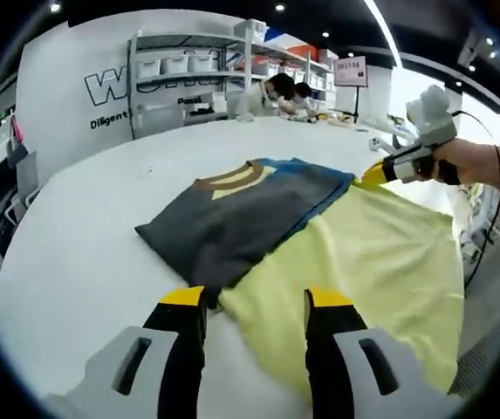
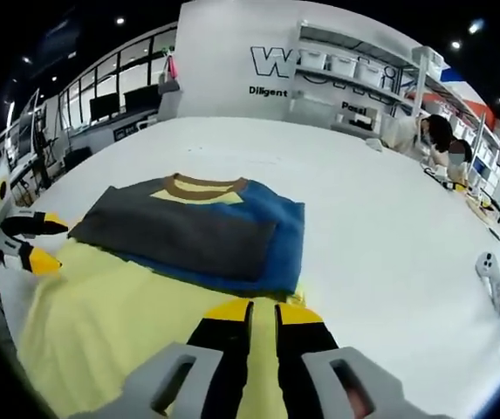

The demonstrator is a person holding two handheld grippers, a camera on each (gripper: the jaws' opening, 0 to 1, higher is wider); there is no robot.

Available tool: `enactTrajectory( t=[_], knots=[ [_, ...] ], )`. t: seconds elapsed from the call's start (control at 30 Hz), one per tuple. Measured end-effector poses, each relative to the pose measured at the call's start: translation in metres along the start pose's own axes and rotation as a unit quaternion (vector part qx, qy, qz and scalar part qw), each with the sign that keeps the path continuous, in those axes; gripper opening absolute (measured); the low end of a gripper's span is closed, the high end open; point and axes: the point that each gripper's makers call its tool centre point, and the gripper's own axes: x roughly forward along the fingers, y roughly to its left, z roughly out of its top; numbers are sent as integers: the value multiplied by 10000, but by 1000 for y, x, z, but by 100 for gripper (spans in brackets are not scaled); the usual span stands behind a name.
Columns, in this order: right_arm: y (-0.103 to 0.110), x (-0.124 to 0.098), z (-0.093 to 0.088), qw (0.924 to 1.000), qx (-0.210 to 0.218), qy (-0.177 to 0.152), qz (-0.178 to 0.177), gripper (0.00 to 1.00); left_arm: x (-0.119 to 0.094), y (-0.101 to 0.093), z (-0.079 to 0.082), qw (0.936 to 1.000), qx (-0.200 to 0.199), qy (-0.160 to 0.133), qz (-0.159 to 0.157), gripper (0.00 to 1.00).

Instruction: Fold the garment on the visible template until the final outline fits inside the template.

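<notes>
Two grippers over a white worktop [image 1: 84,253]: the left gripper [image 1: 256,301] has its fingers apart, straddling the near edge where the garment [image 1: 241,218] meets its yellow part, nothing clamped. The garment, grey, blue and yellow with a brown collar, lies partly folded mid-worktop, its yellow part spread flat. The right gripper [image 2: 263,312] has its fingers almost together over the yellow cloth, grip unclear; shelving [image 1: 188,74] behind.
</notes>
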Motion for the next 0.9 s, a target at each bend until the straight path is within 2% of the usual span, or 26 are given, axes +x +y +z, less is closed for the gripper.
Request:
enactTrajectory(
  t=[0.03, 0.2, 0.27, 0.33, 0.63, 0.77, 0.9],
  knots=[
    [0, -1, -1, 10000, -3, 2, 3, 6, -2, -1, -1, 9999, -116, -14, 0, 39],
    [0, -8, -5, 10000, 46, 38, 42, 7, -11, -4, -6, 9998, -206, 55, 32, 39],
    [2, -12, -10, 9997, 195, 128, 106, 8, -14, -7, -10, 9988, -472, 84, 32, 39],
    [3, -15, -11, 9997, 149, 165, 82, 8, -18, -11, -10, 9985, -553, 20, -40, 39],
    [2, -34, -30, 9992, 226, 318, 81, 11, -33, -22, -17, 9982, -569, 133, -114, 37],
    [1, -43, -40, 9990, 241, 383, 64, 11, -40, -29, -25, 9981, -545, 224, -167, 35],
    [1, -51, -47, 9984, 319, 457, 92, 11, -47, -37, -36, 9973, -547, 434, -245, 33]
  ],
)
